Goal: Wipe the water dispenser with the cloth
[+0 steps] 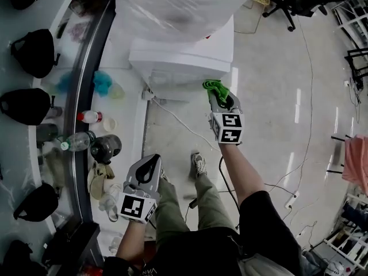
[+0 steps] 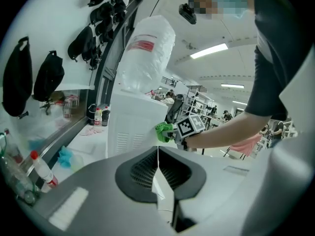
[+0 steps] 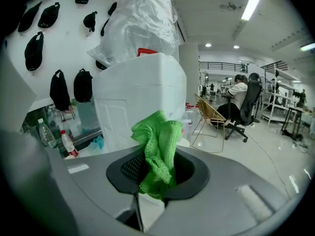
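The white water dispenser (image 1: 184,59) stands ahead of me, with a plastic-wrapped bottle (image 1: 178,4) on top. My right gripper (image 1: 219,95) is shut on a bunched green cloth (image 1: 215,87), which sits at the dispenser's near right corner. I cannot tell whether the two touch. In the right gripper view the cloth (image 3: 157,149) hangs out of the jaws in front of the dispenser (image 3: 140,100). My left gripper (image 1: 153,162) is held low and to the left, shut with nothing in it. Its view shows the dispenser (image 2: 130,127), the cloth (image 2: 163,132) and the right gripper.
A long counter (image 1: 123,119) runs along the left with bottles (image 1: 89,117), a blue rag (image 1: 102,83) and cups. Black bags (image 1: 34,50) hang on the wall. A cable (image 1: 178,122) crosses the floor. An office chair (image 1: 293,2) stands far right. The person's shoe (image 1: 199,164) is below.
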A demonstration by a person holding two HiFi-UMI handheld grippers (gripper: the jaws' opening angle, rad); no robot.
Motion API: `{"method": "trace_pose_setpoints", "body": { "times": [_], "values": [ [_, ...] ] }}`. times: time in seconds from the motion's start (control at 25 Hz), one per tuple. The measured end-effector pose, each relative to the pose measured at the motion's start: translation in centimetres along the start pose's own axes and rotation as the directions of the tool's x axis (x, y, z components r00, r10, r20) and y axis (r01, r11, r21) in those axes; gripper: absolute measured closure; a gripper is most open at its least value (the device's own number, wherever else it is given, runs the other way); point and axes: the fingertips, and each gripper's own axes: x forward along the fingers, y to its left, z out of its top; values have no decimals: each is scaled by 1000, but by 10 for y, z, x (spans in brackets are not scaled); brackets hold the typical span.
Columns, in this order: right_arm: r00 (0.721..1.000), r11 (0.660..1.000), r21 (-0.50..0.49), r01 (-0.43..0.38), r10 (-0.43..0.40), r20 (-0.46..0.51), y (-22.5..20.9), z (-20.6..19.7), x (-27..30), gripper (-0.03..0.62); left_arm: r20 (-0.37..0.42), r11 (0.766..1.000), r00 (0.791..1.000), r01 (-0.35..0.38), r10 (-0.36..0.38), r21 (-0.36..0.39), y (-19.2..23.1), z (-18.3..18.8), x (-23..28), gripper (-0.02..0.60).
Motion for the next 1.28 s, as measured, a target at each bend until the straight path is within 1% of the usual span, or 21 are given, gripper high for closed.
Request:
{"method": "trace_pose_setpoints", "body": {
  "times": [0.12,0.2,0.28,0.36,0.52,0.6,0.72,0.88,1.04,1.16,1.28],
  "values": [
    [999,998,40,48,-48,-13,-18,-10,-8,502,8,1000,1000,-9,9,-5,-1,-1,1,578],
    [999,998,48,42,-41,-25,-12,-18,-13,502,12,1000,1000,-21,22,-10,3,-2,-1,578],
    [999,1000,22,-11,12,-36,14,-25,-13,502,13,999,999,-34,35,-14,11,-4,-5,578],
    [996,997,6,-74,74,-46,50,-31,-7,502,11,999,999,-47,47,-14,22,-7,-9,578],
    [984,986,22,-163,164,-68,118,-45,20,502,12,997,998,-69,69,-18,46,-12,-19,578],
    [977,980,29,-197,199,-79,148,-50,37,502,10,997,997,-77,77,-19,58,-16,-25,578],
    [968,971,25,-239,240,-65,190,-46,65,502,-1,996,996,-92,92,-22,76,-22,-37,578],
    [958,960,8,-279,278,-68,227,-40,98,502,-14,993,993,-121,121,-18,96,-27,-54,578],
    [958,959,-10,-282,281,-57,238,-30,127,502,-28,990,990,-141,141,-14,108,-31,-61,578],
    [958,958,-36,-283,281,-66,230,-29,134,502,-35,989,989,-144,144,-16,110,-32,-59,578],
    [959,959,-50,-278,274,-77,212,-35,129,502,-29,990,990,-140,140,-20,105,-30,-51,578]
  ]
}}
